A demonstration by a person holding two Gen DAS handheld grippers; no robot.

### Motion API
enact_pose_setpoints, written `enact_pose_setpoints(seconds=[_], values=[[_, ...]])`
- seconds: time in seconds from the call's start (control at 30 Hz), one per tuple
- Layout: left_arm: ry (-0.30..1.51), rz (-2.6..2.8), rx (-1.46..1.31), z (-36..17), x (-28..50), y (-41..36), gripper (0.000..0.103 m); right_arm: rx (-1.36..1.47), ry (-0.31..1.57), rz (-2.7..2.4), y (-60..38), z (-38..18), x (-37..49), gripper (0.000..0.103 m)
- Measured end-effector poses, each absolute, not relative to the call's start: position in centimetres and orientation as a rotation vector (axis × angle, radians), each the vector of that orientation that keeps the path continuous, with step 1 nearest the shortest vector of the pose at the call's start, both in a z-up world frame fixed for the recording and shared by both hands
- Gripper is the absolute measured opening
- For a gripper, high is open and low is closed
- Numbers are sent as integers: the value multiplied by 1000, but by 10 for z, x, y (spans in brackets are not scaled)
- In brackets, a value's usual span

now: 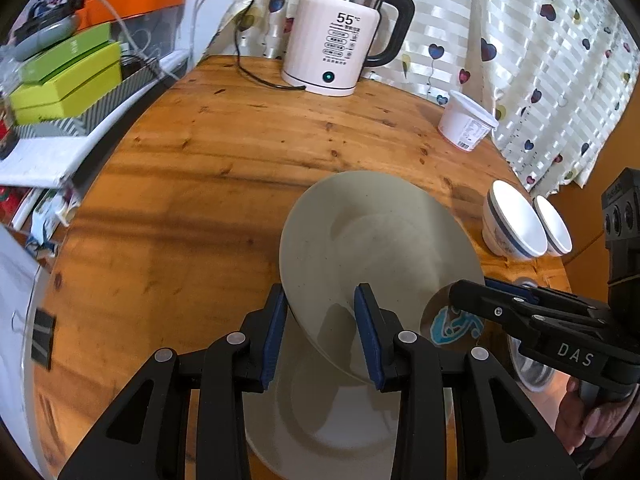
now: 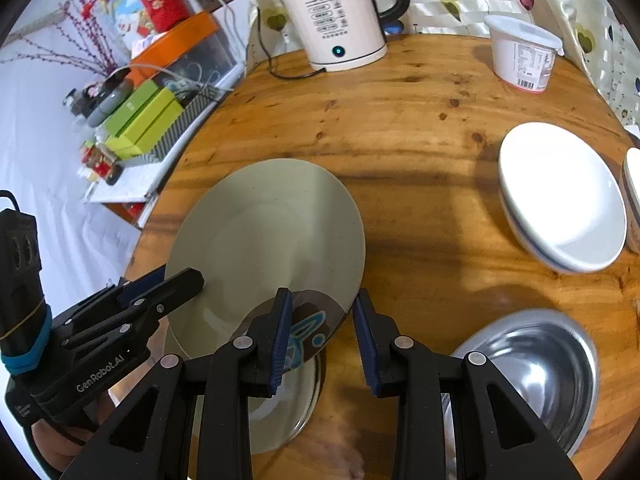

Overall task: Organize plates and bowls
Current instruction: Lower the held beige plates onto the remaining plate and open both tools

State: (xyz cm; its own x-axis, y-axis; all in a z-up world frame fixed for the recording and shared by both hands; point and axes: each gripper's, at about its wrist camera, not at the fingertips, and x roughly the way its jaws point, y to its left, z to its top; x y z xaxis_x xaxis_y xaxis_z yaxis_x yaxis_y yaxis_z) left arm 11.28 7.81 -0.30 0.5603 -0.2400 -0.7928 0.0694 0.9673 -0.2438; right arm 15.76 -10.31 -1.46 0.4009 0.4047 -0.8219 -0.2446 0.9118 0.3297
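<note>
Left gripper (image 1: pixel 320 334): black arms, blue pads; clamped on the near rim of a grey-green plate (image 1: pixel 376 240), which rides tilted above the table.
Right gripper (image 2: pixel 322 334): gripping the same plate (image 2: pixel 264 236) at its brown, blue-patterned edge, one pad above it and one below.
Second plate (image 1: pixel 320 420): same grey-green, lying flat on the wooden table (image 1: pixel 200 184) directly under the lifted one.
Bowls: 2 white bowls with blue bands (image 1: pixel 516 224) stand side by side at the table's right edge; a steel bowl (image 2: pixel 536 368) sits near the front, just right of the right gripper.
Background: a white electric kettle (image 1: pixel 332 48) showing 55 stands at the far edge beside a heart-print curtain (image 1: pixel 540 60); a lidded white tub (image 1: pixel 466 120) sits to its right.
Clutter: green boxes (image 1: pixel 68 80) and an orange tray (image 1: pixel 136 0) are stacked off the table's left side.
</note>
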Motion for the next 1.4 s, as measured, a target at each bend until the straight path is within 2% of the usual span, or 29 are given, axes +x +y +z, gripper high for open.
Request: enact_pose_setpoints(seconds=[0.6,1.4], values=[[958,-112,-221,-10,58,89,36,108,1104,472,-86,-22,115,30],[971,-73,-224,-21,38,87,36,21,1093,490,-75,-30,101,33]])
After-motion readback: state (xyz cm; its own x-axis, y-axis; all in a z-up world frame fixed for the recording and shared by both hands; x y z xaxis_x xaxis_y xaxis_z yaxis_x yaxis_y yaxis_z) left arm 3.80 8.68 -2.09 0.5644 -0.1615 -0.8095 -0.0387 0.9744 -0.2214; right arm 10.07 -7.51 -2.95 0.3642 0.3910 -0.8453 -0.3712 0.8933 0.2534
